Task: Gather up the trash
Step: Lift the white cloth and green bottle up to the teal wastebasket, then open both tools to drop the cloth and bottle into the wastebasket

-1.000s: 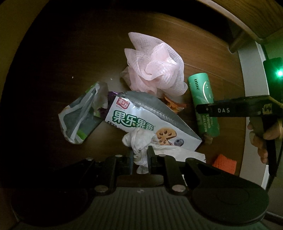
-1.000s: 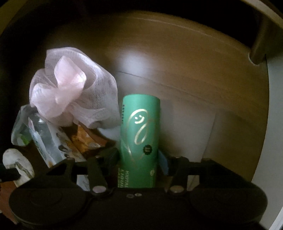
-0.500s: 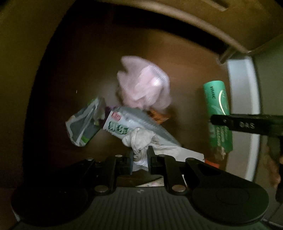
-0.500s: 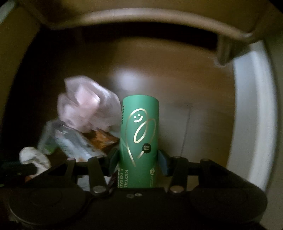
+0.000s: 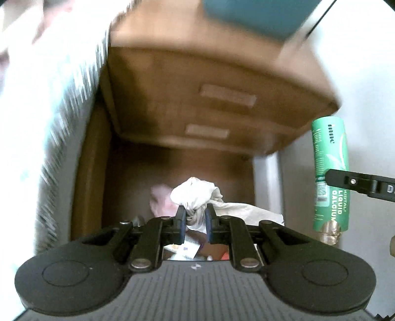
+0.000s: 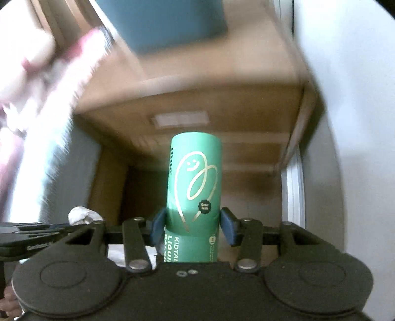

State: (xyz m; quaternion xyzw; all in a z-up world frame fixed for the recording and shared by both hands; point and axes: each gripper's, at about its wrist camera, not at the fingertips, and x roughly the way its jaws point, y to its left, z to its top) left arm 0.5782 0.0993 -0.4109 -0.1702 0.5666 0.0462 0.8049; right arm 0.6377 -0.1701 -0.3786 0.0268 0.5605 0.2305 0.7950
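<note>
My left gripper (image 5: 195, 223) is shut on a crumpled white tissue (image 5: 196, 195), held well above the dark wooden floor. A flat white piece of the tissue (image 5: 249, 212) trails to its right. Far below it, a blurred pink mesh ball (image 5: 160, 200) lies on the floor. My right gripper (image 6: 193, 224) is shut on a green cylindrical tube (image 6: 193, 197) with a gold smiley line drawing; the tube points away from the camera. In the left wrist view the same green tube (image 5: 329, 170) hangs at the right, clamped by a black finger (image 5: 358, 184). The tissue (image 6: 82, 214) shows at the right wrist view's lower left.
A brown wooden cabinet with drawers (image 5: 222, 93) stands ahead, a teal object (image 5: 251, 14) on its top. Striped white bedding (image 5: 49, 111) hangs at the left. A white wall (image 6: 345, 98) runs along the right. Wrapper scraps (image 5: 182, 249) lie on the floor below.
Both grippers have risen sharply from the floor, one carrying the tissue and the other the green tube. The trash pile has shrunk far below, and the cabinet front and bedding have come into view.
</note>
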